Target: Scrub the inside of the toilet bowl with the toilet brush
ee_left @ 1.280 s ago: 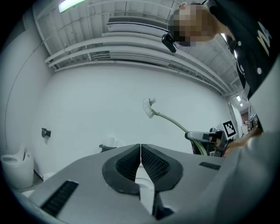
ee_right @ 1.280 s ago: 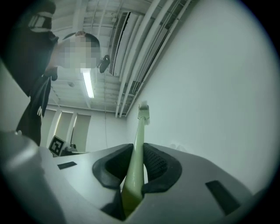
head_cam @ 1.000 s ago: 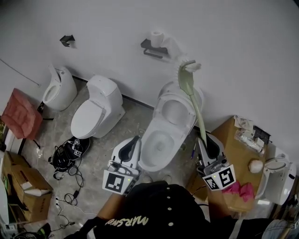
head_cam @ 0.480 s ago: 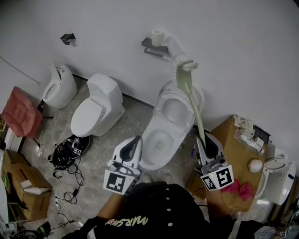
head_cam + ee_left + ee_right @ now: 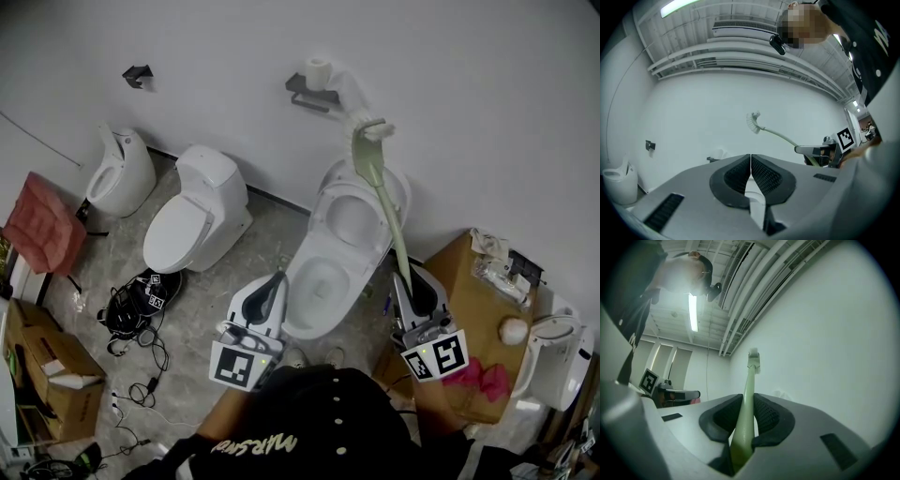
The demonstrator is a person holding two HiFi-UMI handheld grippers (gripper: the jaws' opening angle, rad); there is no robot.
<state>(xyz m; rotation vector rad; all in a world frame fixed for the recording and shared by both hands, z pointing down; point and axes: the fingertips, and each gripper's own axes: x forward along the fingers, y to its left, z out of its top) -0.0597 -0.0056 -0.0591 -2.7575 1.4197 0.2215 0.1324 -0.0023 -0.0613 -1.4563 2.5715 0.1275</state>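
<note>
Right gripper (image 5: pixel 745 404) was clamped on the toilet brush (image 5: pixel 379 187) handle. Left gripper (image 5: pixel 750 161) was closed, empty. The brush's long axis ran up and away from the jaws, with its head above the toilet bowl's (image 5: pixel 302 246) back edge, outside it. The bowl opening lay below, toward the left gripper.

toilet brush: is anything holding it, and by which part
The right gripper grips the toilet brush near the far end of its handle, bristle head up. The left gripper is shut on nothing.

Handle end of toilet brush (image 5: pixel 751 375) hidden inside right hand-held gripper (image 5: pixel 749 401).
</note>
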